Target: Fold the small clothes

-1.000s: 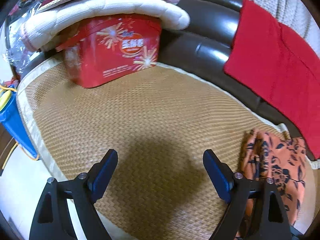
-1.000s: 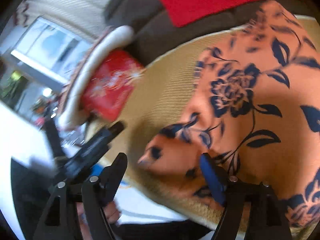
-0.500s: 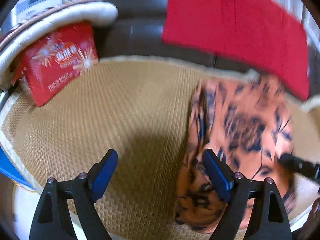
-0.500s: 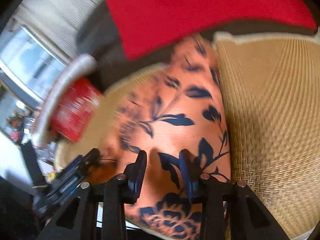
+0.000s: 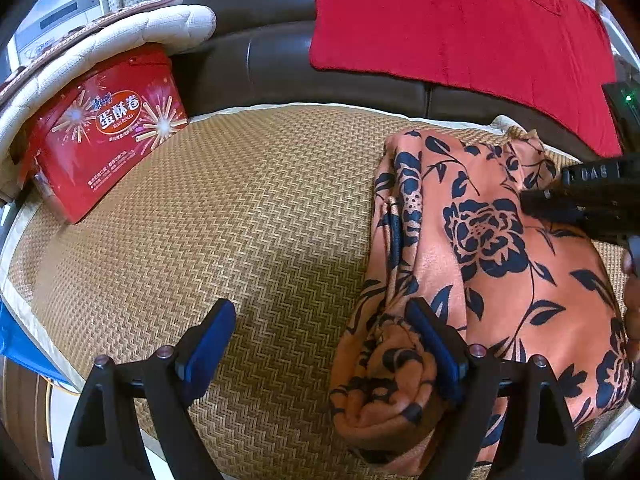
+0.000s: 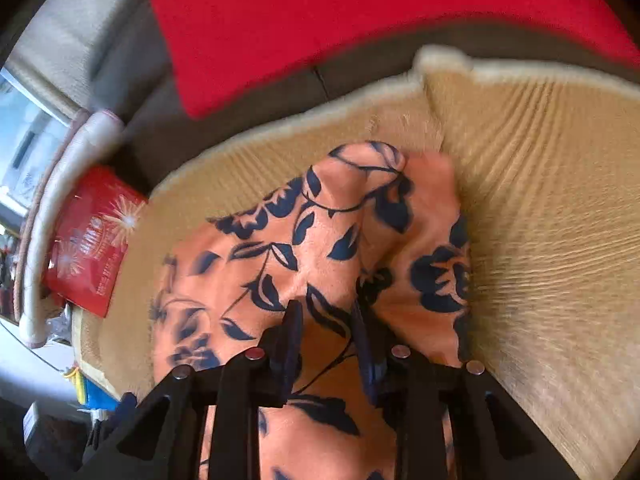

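An orange garment with dark blue flowers [image 5: 492, 264] lies crumpled on the right of a woven straw mat [image 5: 240, 208]. My left gripper [image 5: 320, 344] is open and empty, low over the mat; its right finger touches the garment's bunched left edge. In the right wrist view my right gripper [image 6: 326, 340] is shut on a fold of the garment [image 6: 304, 240], with cloth pinched between the blue pads. The right gripper's black body shows in the left wrist view at the right edge [image 5: 592, 200], over the garment.
A red snack tin [image 5: 108, 128] stands at the mat's far left under a white quilted cushion [image 5: 100, 48]. A red cloth [image 5: 460, 20] hangs over the dark leather sofa back [image 5: 260, 60]. The mat's front edge drops to the floor by a blue item [image 5: 16, 344].
The right gripper closed from wide open onto the garment's fold. The left gripper swung right from bare mat to the garment's left edge and stayed open.
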`<state>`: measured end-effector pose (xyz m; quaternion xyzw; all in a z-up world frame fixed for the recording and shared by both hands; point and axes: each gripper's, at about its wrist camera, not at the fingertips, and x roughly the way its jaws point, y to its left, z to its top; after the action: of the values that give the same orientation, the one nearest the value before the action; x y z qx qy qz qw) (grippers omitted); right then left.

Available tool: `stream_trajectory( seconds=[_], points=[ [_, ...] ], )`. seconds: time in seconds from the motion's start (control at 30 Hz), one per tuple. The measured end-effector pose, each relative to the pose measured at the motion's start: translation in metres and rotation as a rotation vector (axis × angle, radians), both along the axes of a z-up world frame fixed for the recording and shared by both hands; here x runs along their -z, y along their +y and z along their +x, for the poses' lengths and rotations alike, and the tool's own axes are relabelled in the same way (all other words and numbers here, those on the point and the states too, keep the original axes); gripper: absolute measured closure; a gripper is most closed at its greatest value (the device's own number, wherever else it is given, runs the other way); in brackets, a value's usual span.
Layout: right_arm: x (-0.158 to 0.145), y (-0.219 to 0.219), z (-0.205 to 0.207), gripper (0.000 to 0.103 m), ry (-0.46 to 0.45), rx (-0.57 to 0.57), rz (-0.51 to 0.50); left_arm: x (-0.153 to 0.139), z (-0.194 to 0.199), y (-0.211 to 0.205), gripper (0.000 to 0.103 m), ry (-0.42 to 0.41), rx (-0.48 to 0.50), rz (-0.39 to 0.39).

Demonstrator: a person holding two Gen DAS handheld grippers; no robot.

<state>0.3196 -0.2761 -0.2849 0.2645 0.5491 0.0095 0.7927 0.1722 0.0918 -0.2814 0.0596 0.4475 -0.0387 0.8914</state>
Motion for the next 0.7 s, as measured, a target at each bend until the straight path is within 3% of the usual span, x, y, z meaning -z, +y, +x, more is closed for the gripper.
stream_trajectory(
  seconds=[0.13, 0.27, 0.37, 0.47, 0.6, 0.7],
  points=[
    [-0.007, 0.004, 0.003, 0.073, 0.013, -0.031, -0.031, -0.003, 0.004, 0.008, 0.015, 0.018, -0.006, -0.056],
    [-0.029, -0.006, -0.028, 0.073, -0.079, -0.026, 0.017, -0.02, 0.0, 0.026, 0.015, -0.046, -0.034, -0.17],
    [-0.041, -0.011, -0.062, 0.072, -0.135, -0.032, 0.057, -0.024, -0.001, 0.031, 0.015, -0.059, -0.042, -0.2],
    [-0.042, -0.003, -0.093, 0.072, -0.131, -0.093, 0.062, -0.014, 0.005, 0.03, 0.015, -0.003, -0.039, -0.21],
    [-0.011, 0.005, -0.12, 0.072, -0.076, -0.127, 0.084, 0.009, 0.013, 0.019, 0.015, 0.107, -0.005, -0.198],
    [-0.006, -0.001, -0.125, 0.073, -0.093, -0.119, 0.114, 0.008, 0.016, 0.025, 0.015, 0.105, -0.021, -0.232]
  ],
)
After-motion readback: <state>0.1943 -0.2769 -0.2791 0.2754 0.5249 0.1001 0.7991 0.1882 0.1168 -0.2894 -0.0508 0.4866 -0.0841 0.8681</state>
